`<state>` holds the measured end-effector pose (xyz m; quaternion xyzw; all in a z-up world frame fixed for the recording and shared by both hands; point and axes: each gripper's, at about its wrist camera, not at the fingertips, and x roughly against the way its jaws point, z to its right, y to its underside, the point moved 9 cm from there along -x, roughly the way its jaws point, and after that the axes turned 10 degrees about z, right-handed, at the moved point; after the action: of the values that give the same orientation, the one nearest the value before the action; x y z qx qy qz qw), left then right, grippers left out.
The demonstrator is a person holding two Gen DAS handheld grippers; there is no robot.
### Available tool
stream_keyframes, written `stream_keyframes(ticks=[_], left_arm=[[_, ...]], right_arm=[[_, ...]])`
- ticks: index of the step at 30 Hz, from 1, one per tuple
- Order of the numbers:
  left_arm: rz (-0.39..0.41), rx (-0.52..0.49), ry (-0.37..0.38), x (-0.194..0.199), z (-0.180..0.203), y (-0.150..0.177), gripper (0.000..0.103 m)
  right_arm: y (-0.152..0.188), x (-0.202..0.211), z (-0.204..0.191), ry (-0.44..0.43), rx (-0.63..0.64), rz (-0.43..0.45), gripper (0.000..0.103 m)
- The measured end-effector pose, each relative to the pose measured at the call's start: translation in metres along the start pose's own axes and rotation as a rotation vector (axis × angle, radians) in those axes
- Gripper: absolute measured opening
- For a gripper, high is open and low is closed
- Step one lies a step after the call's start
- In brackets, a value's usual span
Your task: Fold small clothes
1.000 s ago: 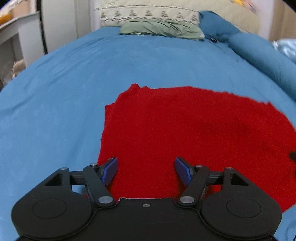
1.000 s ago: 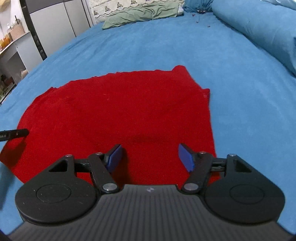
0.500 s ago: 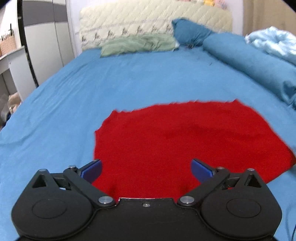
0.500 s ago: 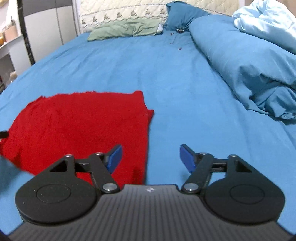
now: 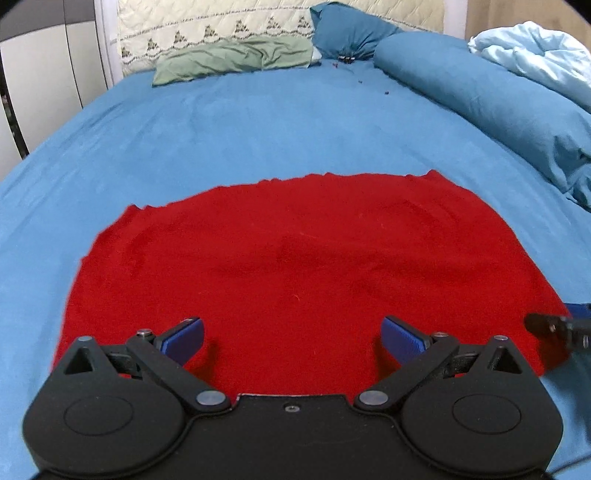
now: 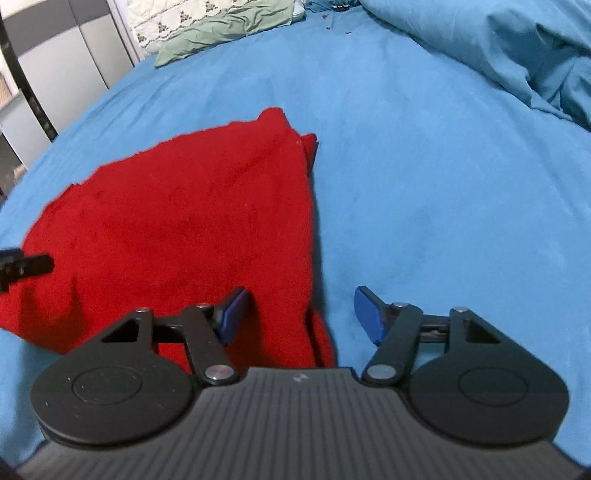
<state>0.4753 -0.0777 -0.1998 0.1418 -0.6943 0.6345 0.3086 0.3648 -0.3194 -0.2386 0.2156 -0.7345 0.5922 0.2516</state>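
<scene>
A red cloth (image 5: pixel 295 258) lies flat on the blue bed sheet (image 5: pixel 258 122). My left gripper (image 5: pixel 291 338) is wide open and empty above the cloth's near edge. My right gripper (image 6: pixel 301 314) is open and empty, straddling the cloth's right edge (image 6: pixel 308 229); the cloth (image 6: pixel 177 221) spreads to its left. The tip of the right gripper shows at the right edge of the left wrist view (image 5: pixel 554 326). The tip of the left gripper shows at the left edge of the right wrist view (image 6: pixel 22 264).
A green pillow (image 5: pixel 236 59) and a quilted headboard (image 5: pixel 221 22) are at the far end. A rolled blue duvet (image 5: pixel 498 99) and a pale blue blanket (image 5: pixel 535 51) lie along the right side. A grey wardrobe (image 6: pixel 66 62) stands at the left.
Both grippers have pulled back and tilted up from the cloth. The left jaws have opened wider. The right gripper has shifted to the cloth's right edge.
</scene>
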Motion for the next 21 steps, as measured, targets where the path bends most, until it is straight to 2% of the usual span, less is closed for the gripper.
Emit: stream_keyframes(ticks=[2, 3, 5, 8, 10, 12, 13, 15, 18, 21], left_arm=[[-0.027, -0.009, -0.018, -0.010, 0.001, 0.006, 0.103], [-0.041, -0.014, -0.029, -0.015, 0.000, 0.009, 0.103], [-0.075, -0.027, -0.039, -0.026, 0.001, 0.018, 0.103], [-0.061, -0.075, -0.051, -0.031, 0.004, 0.025, 0.103], [-0.079, -0.072, -0.054, -0.031, 0.004, 0.023, 0.103], [-0.084, -0.029, -0.029, -0.026, -0.001, 0.018, 0.103], [-0.056, -0.014, -0.012, -0.018, -0.005, 0.014, 0.100], [0.019, -0.014, -0.009, 0.003, -0.019, 0.006, 0.100], [0.071, 0.000, 0.003, 0.033, -0.050, 0.004, 0.100], [0.101, 0.044, 0.009, 0.065, -0.091, 0.009, 0.101]], right_arm=[[0.002, -0.002, -0.007, 0.010, 0.060, 0.011, 0.068], [0.003, -0.001, -0.011, 0.007, 0.081, 0.013, 0.057], [0.005, 0.001, -0.016, -0.021, 0.089, 0.006, 0.044], [0.003, -0.001, -0.020, -0.036, 0.062, -0.025, 0.026], [-0.002, -0.002, -0.019, -0.031, 0.001, -0.056, 0.024], [-0.012, 0.001, -0.019, -0.036, -0.083, -0.072, 0.023], [-0.020, 0.005, -0.021, -0.052, -0.127, -0.066, 0.023], [-0.043, 0.017, -0.034, -0.136, -0.206, -0.028, 0.023], [-0.085, 0.038, -0.076, -0.252, -0.186, 0.046, 0.023], [-0.115, 0.050, -0.145, -0.373, -0.105, 0.092, 0.023]])
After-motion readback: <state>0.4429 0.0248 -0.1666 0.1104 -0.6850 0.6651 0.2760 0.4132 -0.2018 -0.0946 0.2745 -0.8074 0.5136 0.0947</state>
